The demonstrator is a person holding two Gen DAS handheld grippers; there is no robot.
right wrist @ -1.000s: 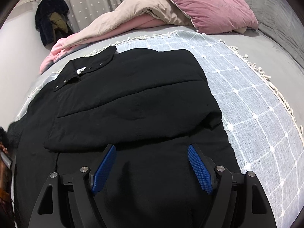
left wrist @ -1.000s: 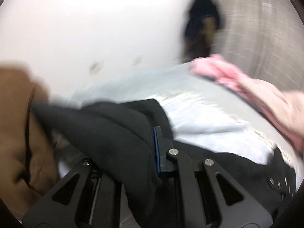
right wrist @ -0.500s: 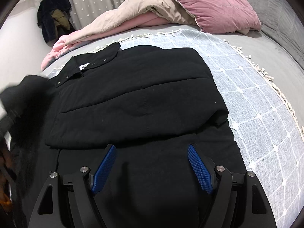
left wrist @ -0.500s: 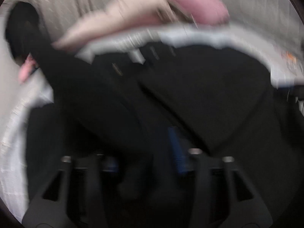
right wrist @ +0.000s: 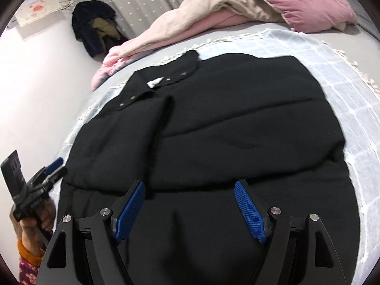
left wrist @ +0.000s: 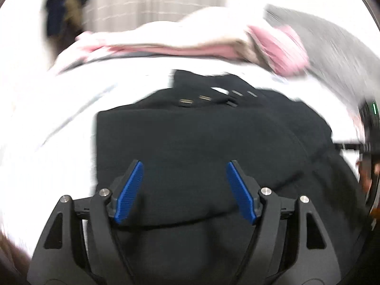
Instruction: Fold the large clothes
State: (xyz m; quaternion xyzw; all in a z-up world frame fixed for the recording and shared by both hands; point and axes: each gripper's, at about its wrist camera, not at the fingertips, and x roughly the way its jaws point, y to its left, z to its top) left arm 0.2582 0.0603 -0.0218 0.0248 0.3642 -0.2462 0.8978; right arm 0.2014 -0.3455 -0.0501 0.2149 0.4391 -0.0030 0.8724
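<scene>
A black jacket [right wrist: 213, 128] lies spread on the pale checked throw [right wrist: 351, 90] that covers the bed [right wrist: 370, 54], its collar with snap buttons toward the far edge, where a pink and beige duvet [right wrist: 213, 11] is heaped. Both sleeves look folded in across the body: one panel lies over the right part of the chest, and a narrower one lies over the left, ending near the collar. The step in hand seems to be the side folds, with the left one just laid. The left gripper [left wrist: 184, 185] hovers over the near left part of the jacket with its jaws opening and nothing between them; the cloth lies flat below. The right gripper [right wrist: 190, 204] hangs over the near hem, jaws wide apart and empty. In the right wrist view the left gripper shows at the near left edge of the bed, held in a hand [right wrist: 40, 216]. Judging by the lay, the next move calls for both grippers to take the near hem at its two corners and carry it toward the collar, keeping the folded sleeves from sliding out.
</scene>
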